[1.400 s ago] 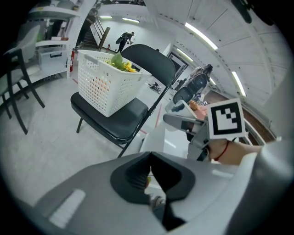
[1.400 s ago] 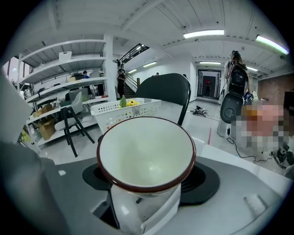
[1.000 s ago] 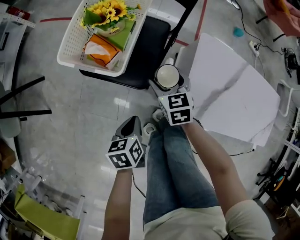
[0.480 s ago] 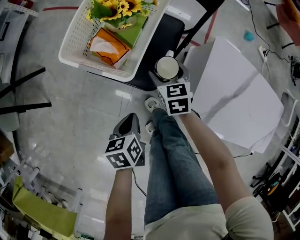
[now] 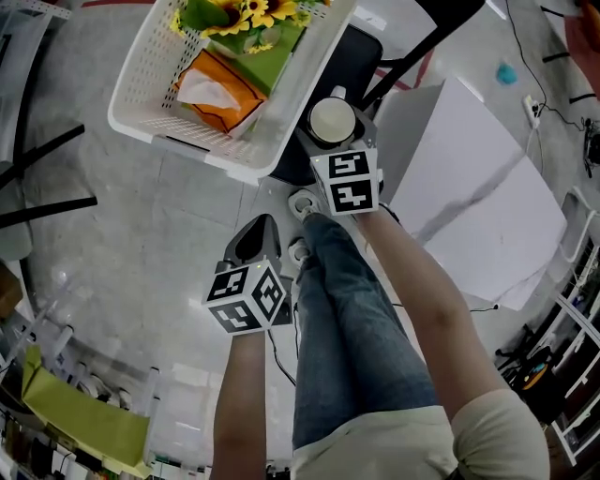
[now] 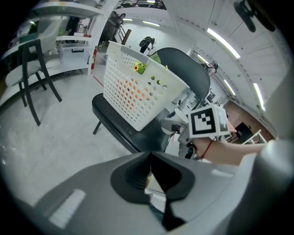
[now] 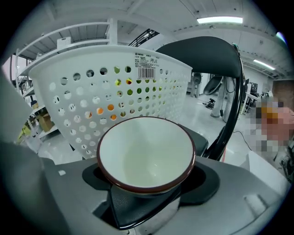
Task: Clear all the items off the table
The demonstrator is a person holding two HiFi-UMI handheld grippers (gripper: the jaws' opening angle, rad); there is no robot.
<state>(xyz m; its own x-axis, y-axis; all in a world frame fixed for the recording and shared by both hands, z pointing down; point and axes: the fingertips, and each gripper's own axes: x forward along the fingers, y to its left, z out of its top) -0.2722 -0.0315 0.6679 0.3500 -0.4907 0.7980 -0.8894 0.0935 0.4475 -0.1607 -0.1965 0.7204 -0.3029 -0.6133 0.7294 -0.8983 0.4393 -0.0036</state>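
The right claw (image 7: 147, 192) is pinching a bowl (image 7: 146, 153), with the jaws standing wide and the pads bearing on its lower wall from both sides. The bowl is being carried off the table (image 5: 469, 178), which lies to the right in the head view, and is hanging over the edge of the black chair (image 5: 361, 58). The white perforated basket (image 5: 202, 150) is sitting on that chair, just ahead of the bowl and to its left. In the right gripper view its wall is filling the space directly beyond the bowl and its rim is standing higher than the bowl's rim. By my judgement the bowl needs lifting over that rim before release. The right claw is the nearer of the two to the basket. The left claw (image 5: 258, 239) is pressed together on nothing and hanging lower in the head view, well apart from the basket. The bowl is round, so no long axis is governing the approach. Its mouth is facing upward, slightly tilted toward the camera. It is white inside, glossy, empty, with a dark red rim. The basket is already holding sunflowers (image 5: 248, 11) and an orange tissue box (image 5: 211, 89).
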